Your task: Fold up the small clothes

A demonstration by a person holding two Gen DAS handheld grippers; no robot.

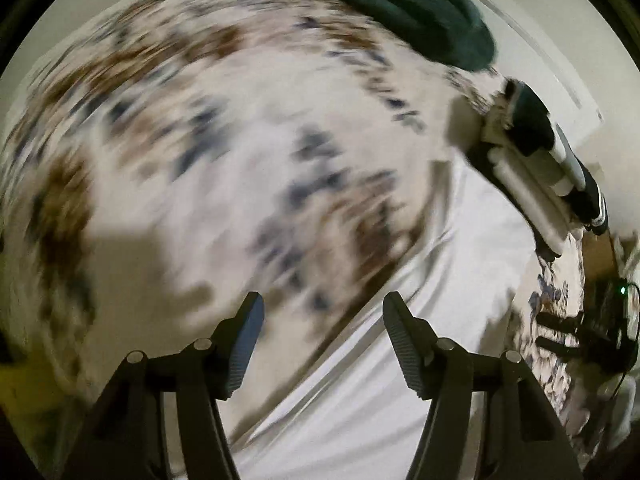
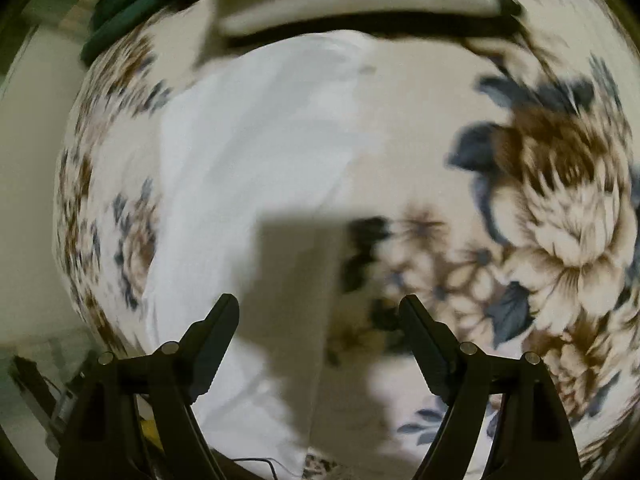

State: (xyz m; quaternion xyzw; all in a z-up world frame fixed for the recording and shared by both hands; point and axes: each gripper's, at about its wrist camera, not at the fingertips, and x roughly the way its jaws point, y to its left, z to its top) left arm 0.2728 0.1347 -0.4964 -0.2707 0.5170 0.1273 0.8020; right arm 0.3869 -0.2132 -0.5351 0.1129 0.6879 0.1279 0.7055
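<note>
Two grippers hover over a bed spread with a floral sheet (image 2: 560,208), cream with brown blooms and slate-blue leaves, and both views are smeared by motion blur. From the left wrist, the left gripper (image 1: 323,340) has its jaws spread wide with nothing between them; below and ahead of it lies a white garment (image 1: 420,320), its edge running diagonally across the sheet (image 1: 168,128). A dark green cloth (image 1: 400,4) sits at the far edge of the bed, and the other hand-held tool (image 1: 544,168), white and black, shows at the right. From the right wrist, the right gripper (image 2: 319,340) is likewise spread apart and empty, above the white garment (image 2: 256,128), which lies flat along the sheet's left half, with a shadow falling across it. The green cloth (image 2: 120,12) appears at the far left corner.
</note>
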